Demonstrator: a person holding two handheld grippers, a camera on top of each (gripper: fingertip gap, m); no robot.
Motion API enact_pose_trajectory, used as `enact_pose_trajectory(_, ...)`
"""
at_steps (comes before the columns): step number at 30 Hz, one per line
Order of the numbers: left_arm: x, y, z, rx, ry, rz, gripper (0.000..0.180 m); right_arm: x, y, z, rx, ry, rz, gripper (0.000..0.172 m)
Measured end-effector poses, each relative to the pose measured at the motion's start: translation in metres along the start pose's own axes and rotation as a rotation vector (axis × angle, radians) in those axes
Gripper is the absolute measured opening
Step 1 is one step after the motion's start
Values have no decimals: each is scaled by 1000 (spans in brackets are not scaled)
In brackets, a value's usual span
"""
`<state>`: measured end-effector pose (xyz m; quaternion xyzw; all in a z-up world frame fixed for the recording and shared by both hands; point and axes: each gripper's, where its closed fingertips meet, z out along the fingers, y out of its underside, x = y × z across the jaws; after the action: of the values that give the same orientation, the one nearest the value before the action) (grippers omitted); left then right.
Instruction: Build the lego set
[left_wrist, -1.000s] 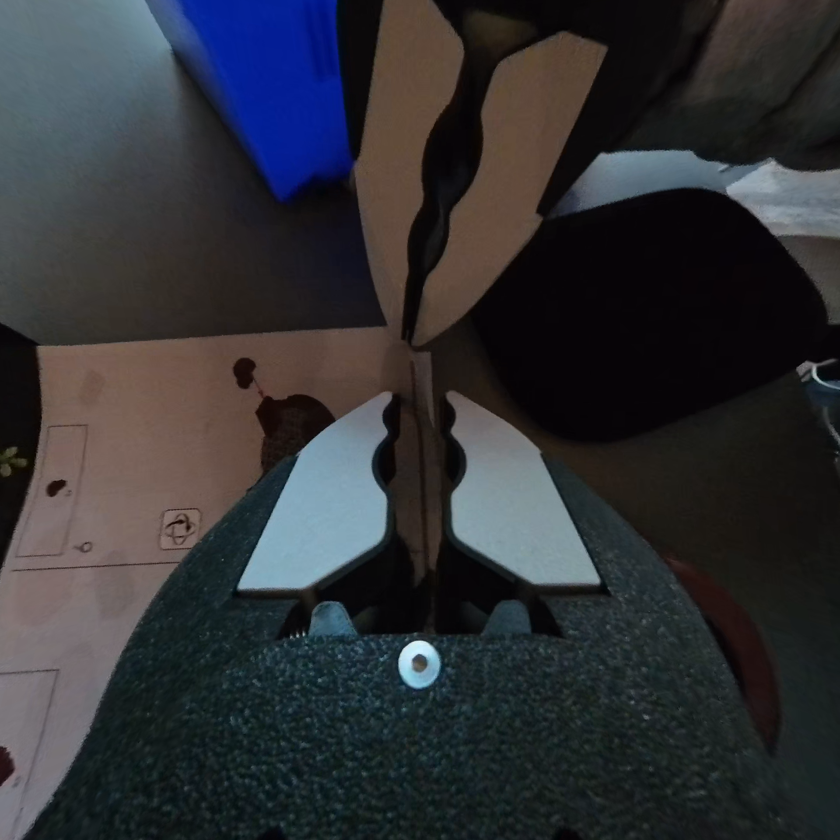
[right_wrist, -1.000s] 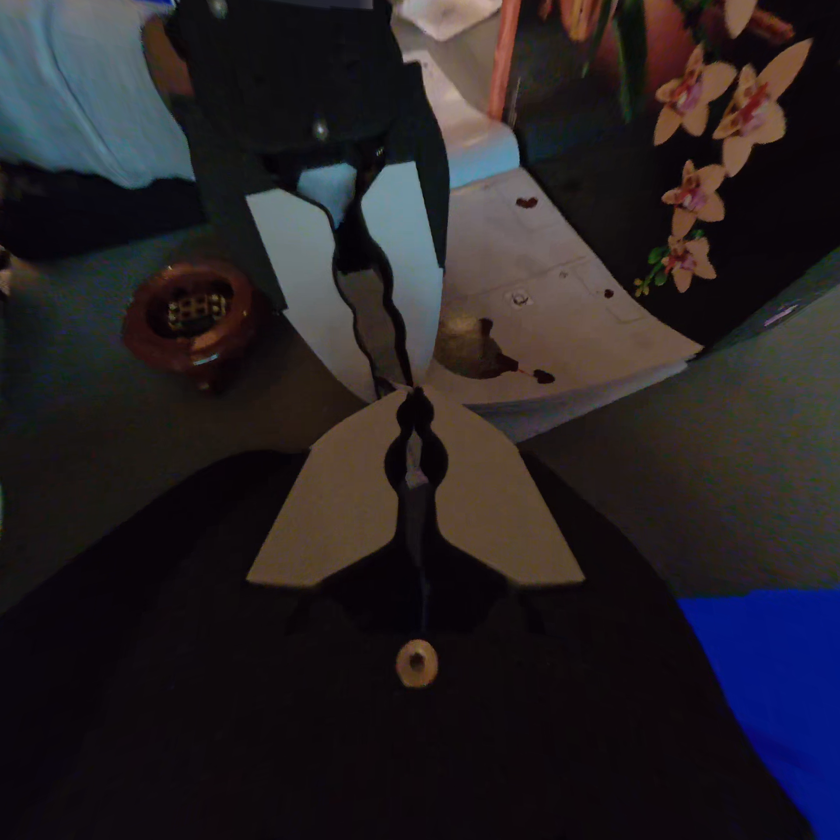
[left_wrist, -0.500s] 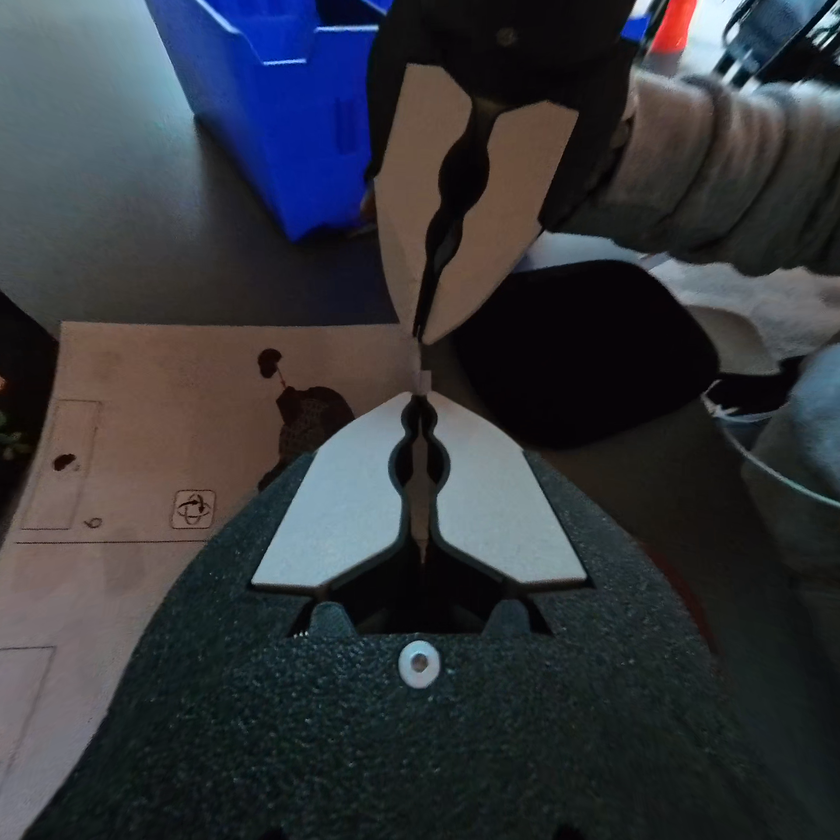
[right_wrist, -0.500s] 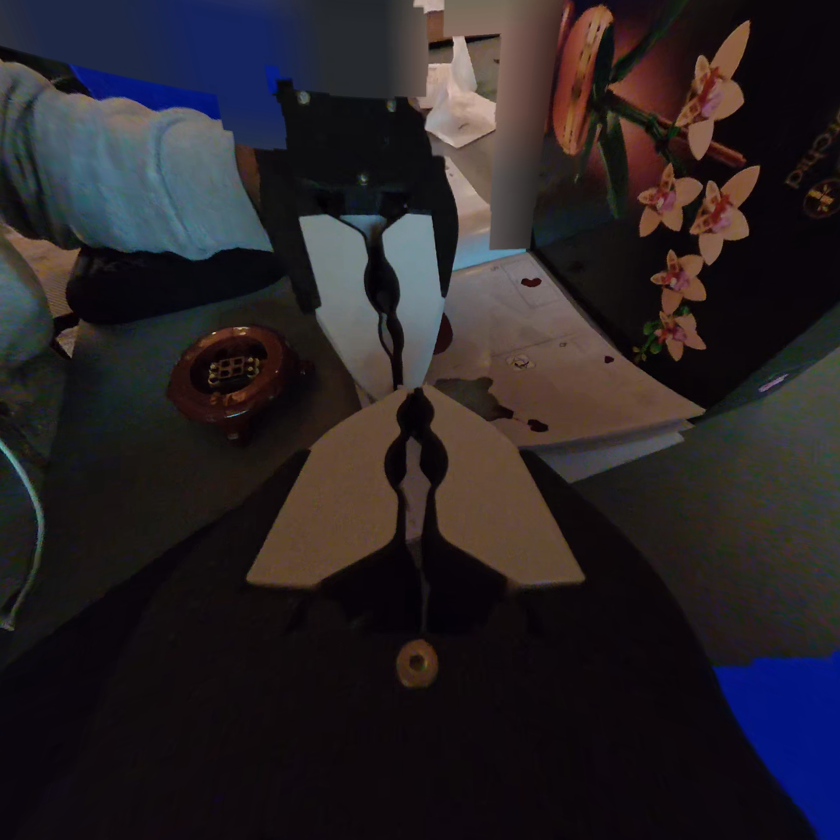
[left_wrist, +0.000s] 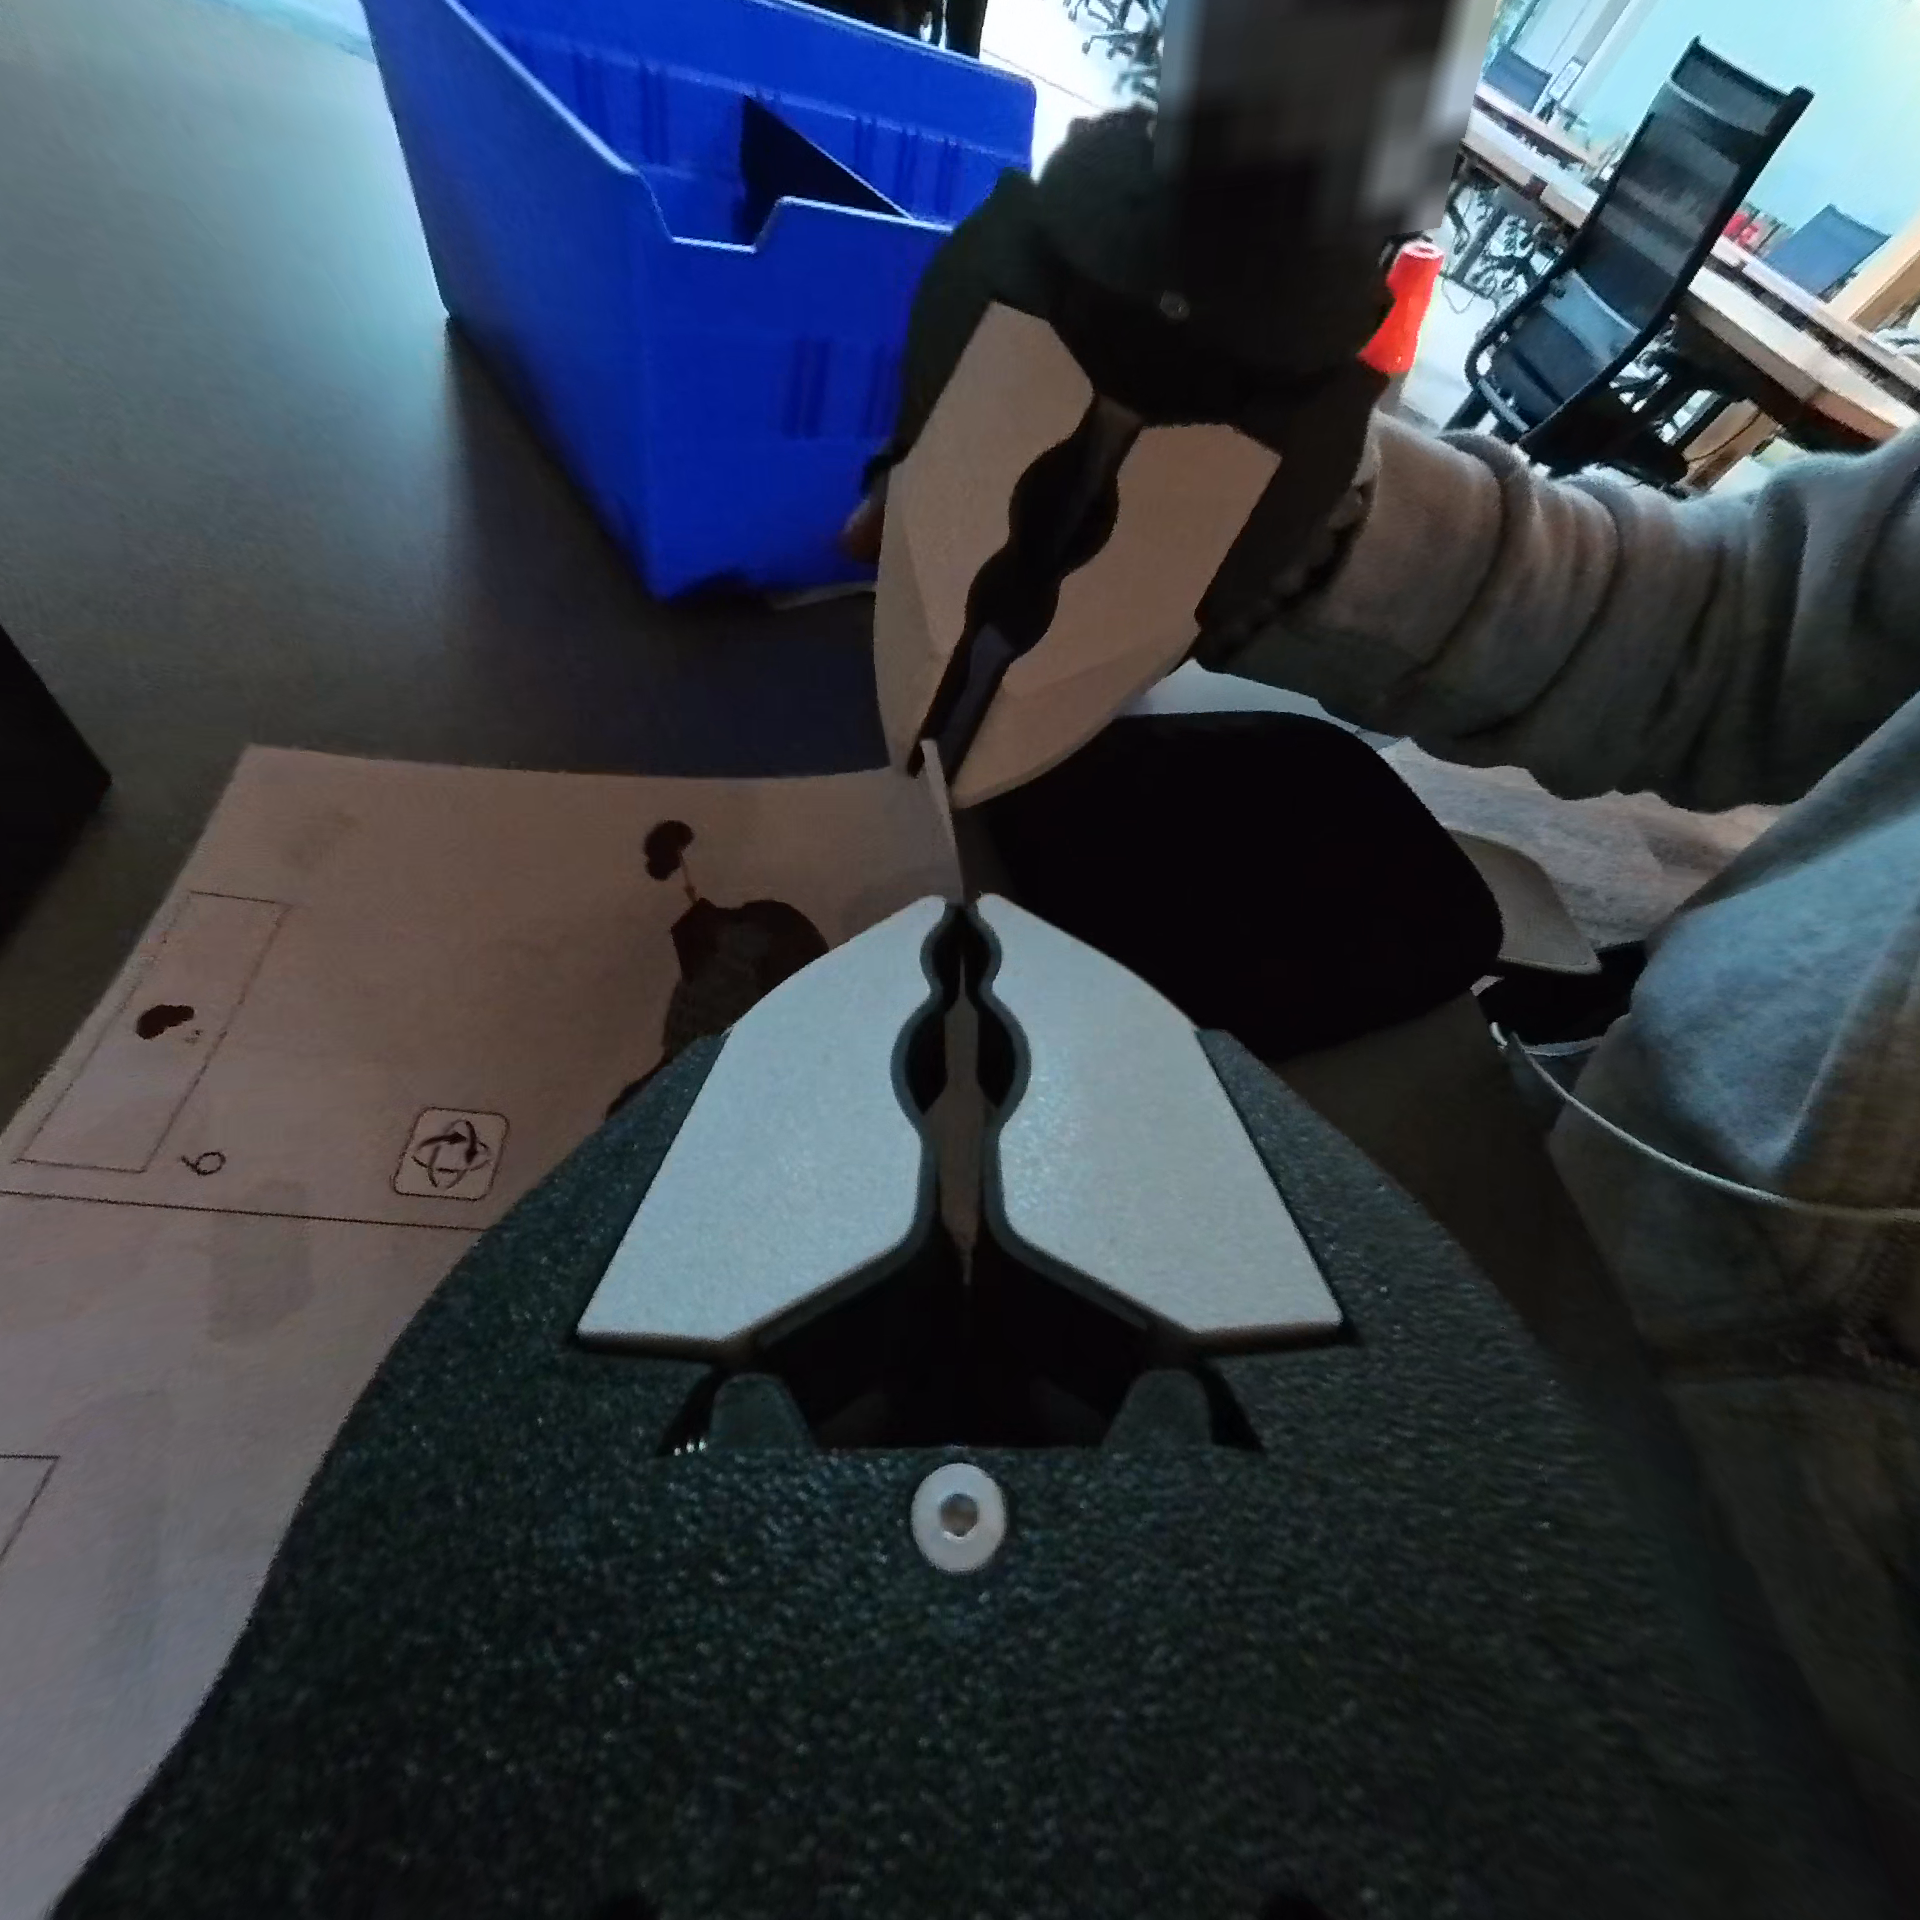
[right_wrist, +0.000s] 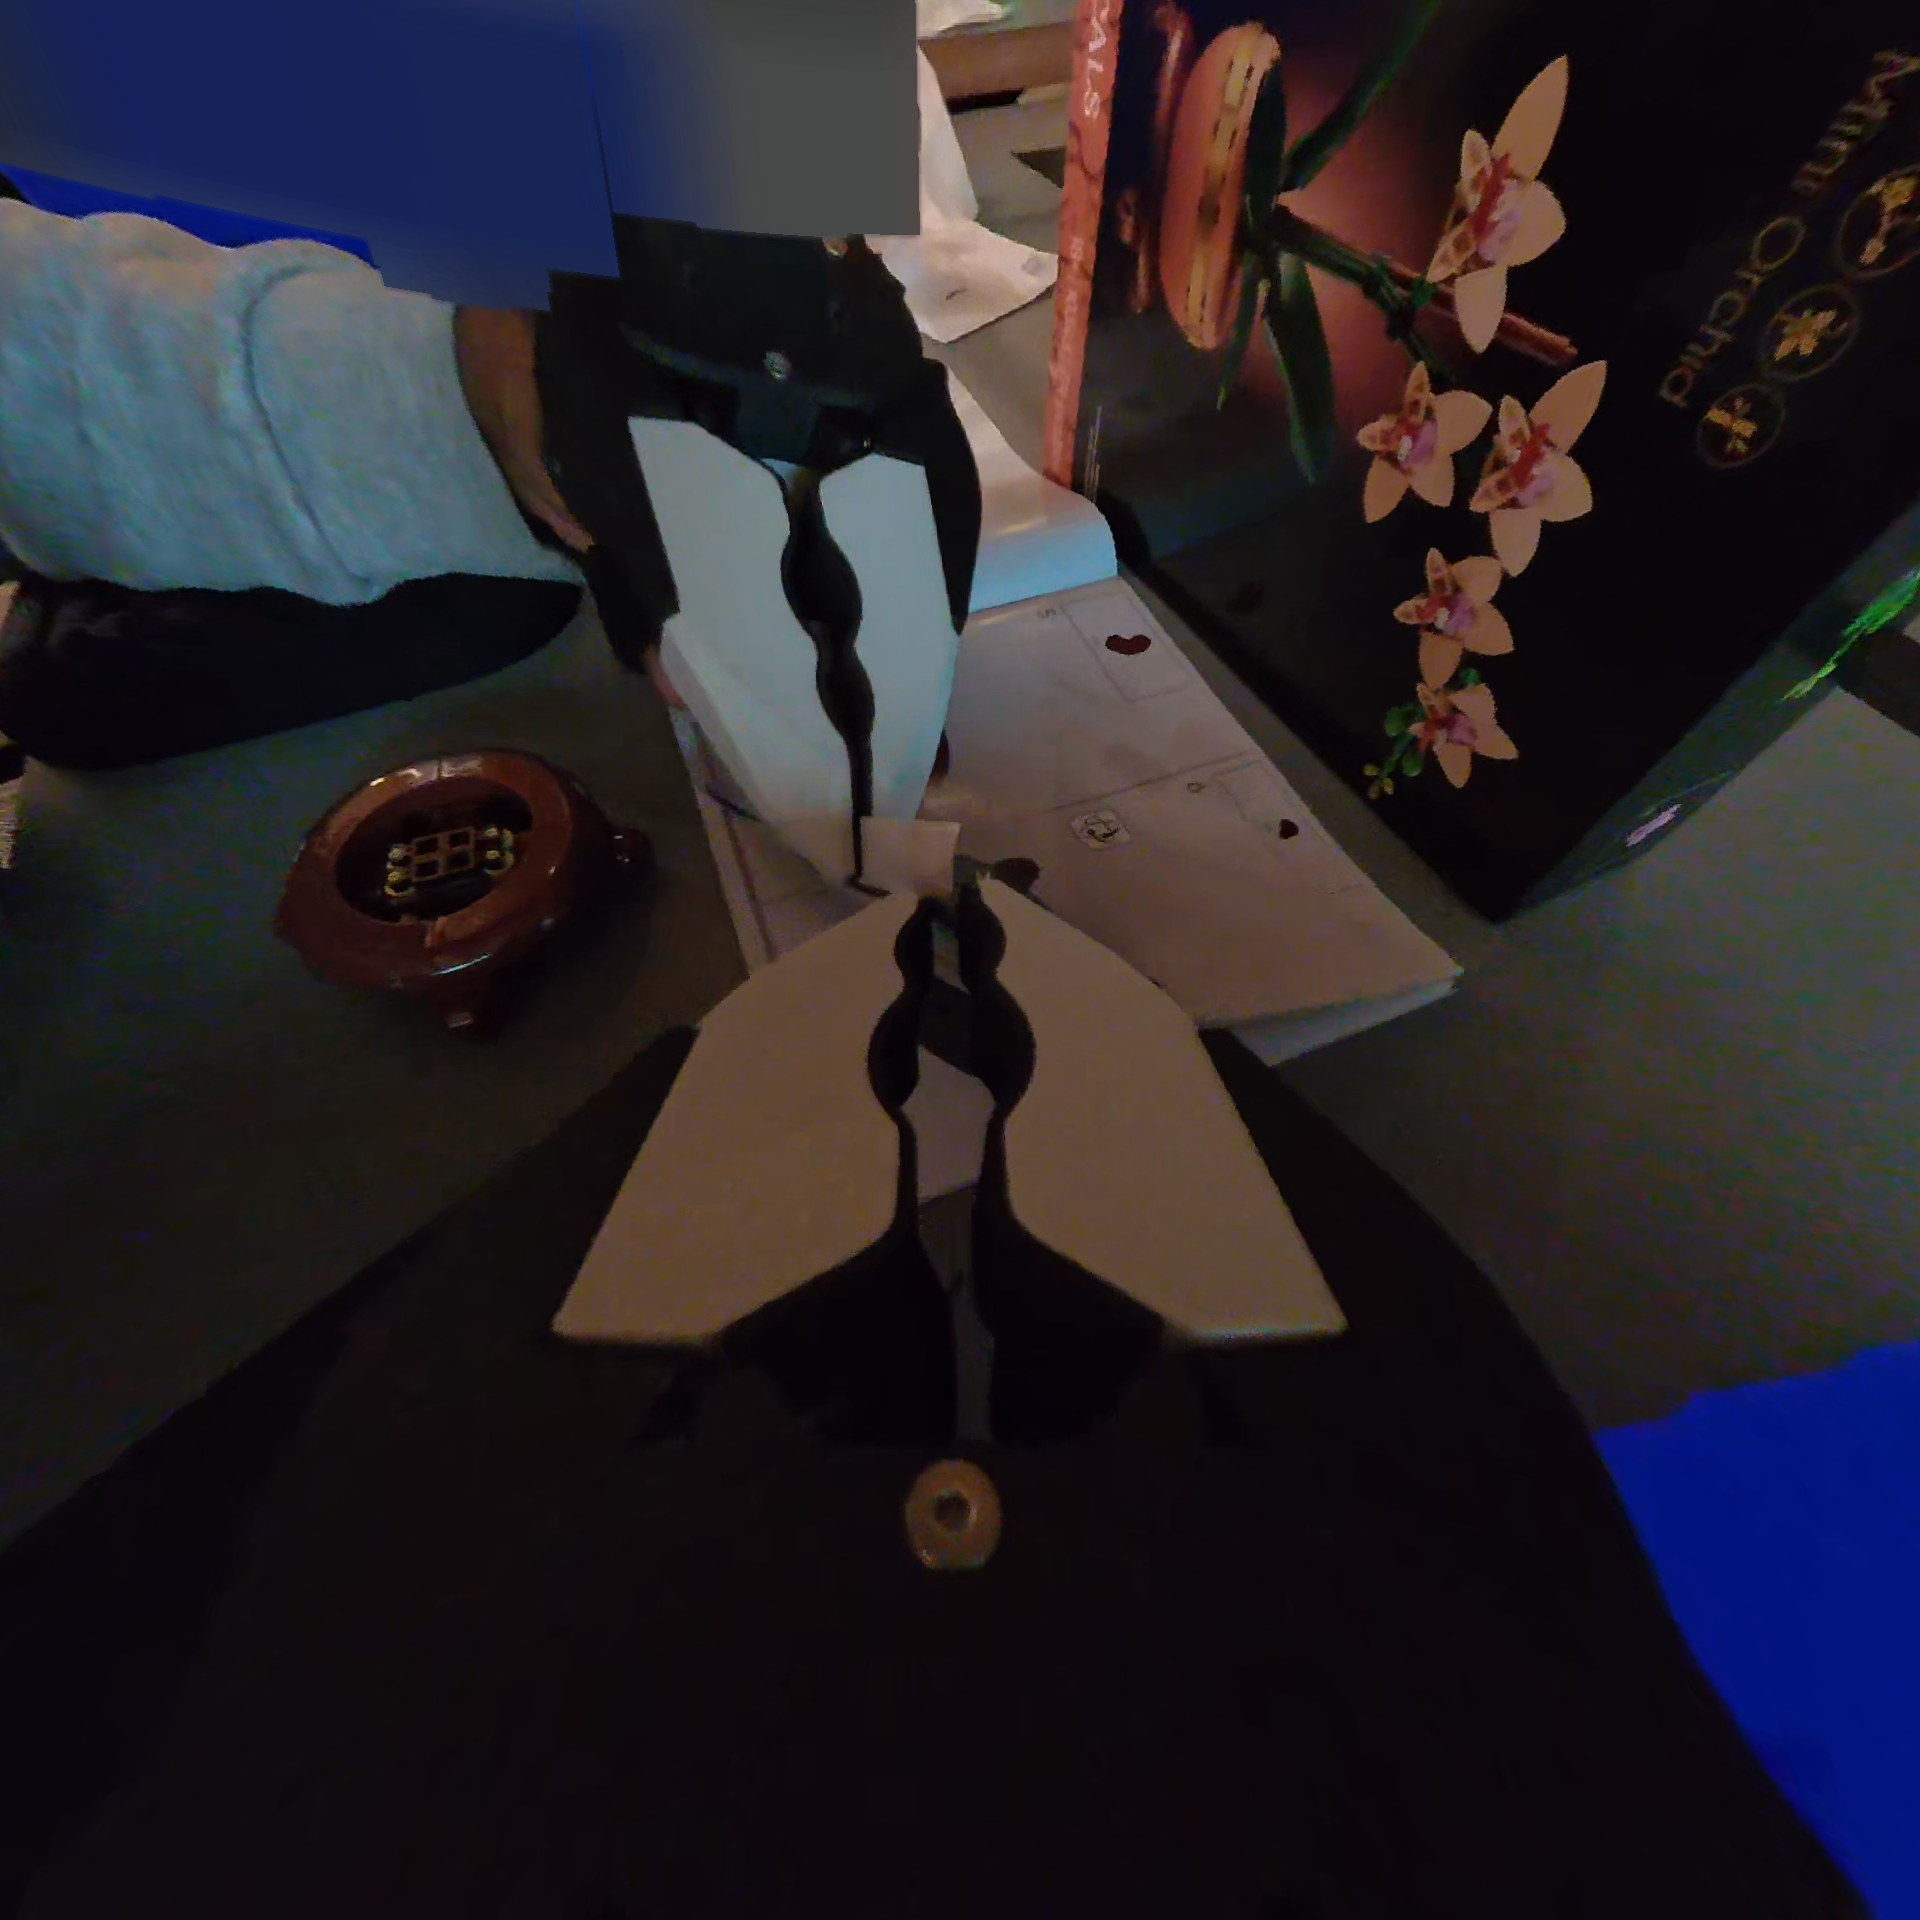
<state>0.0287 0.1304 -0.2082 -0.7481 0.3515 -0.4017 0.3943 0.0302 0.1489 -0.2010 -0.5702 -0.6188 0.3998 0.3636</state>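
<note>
Dimly, thin pale strip (left_wrist: 948, 821) partly hidden.

The dark grey table (left_wrist: 208, 436) bears a blue plastic bin (left_wrist: 665, 312), an open instruction booklet (right_wrist: 1226, 831), a brown round brick-built pot (right_wrist: 447, 883) and a black flower-printed box (right_wrist: 1558, 416).

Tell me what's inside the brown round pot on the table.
Inside the brown round pot, a dark grid-like piece with small pale studs sits at the centre of the hollow. The rim hides the rest of the inside, which lies in shadow.
</note>
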Motion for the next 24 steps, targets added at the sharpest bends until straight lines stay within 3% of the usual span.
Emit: enact_pose_trajectory(24, 16, -13, -11, 141, 301, -277, 5, -8, -10, -2, 89, -87, -26, 0)
